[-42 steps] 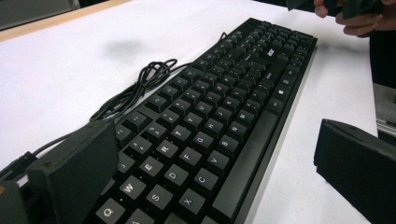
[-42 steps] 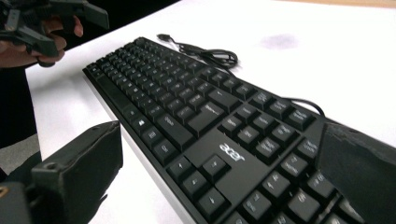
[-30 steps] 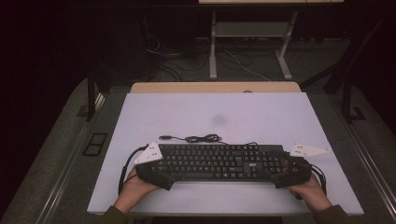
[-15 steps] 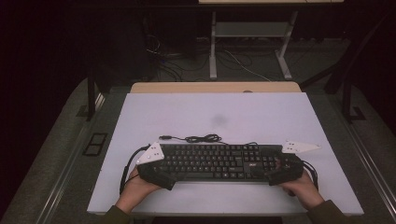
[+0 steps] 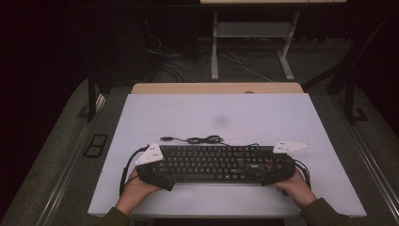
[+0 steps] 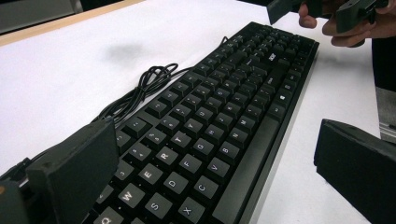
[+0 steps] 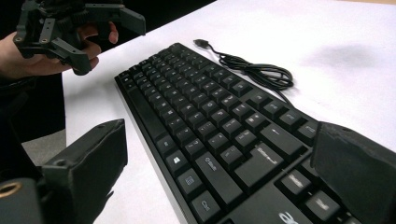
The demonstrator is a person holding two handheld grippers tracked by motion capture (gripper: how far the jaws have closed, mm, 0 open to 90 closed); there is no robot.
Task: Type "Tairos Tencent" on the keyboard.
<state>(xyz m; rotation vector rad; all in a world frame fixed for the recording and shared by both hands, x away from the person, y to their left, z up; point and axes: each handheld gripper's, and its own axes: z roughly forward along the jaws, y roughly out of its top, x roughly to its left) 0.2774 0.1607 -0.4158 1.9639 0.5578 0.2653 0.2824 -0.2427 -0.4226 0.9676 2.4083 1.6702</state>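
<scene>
1. Straddling the left end of the black keyboard [image 6: 219, 135] with my left gripper [image 6: 219, 172], I have the jaws spread wide: one sits over the far edge by the Q and W keys, the other off the near edge, just beside the front rim. They clamp nothing.
2. My right gripper [image 7: 219, 182] straddles the opposite end the same way, jaws wide apart, one on the near side of the front rim and one over the back corner keys. Whether that far jaw touches the keys, I cannot tell.
3. The keyboard lies flat on the white table [image 5: 211, 110], running between my two grippers, left gripper [image 5: 155, 172] at one end and right gripper [image 5: 277, 172] at the other.
4. Beyond my far jaws, the keyboard's cable [image 5: 200, 140] lies bundled in loose loops on the table, just behind the back edge, its plug pointing away from the bundle.
5. My hands hold both grippers from the near side.
</scene>
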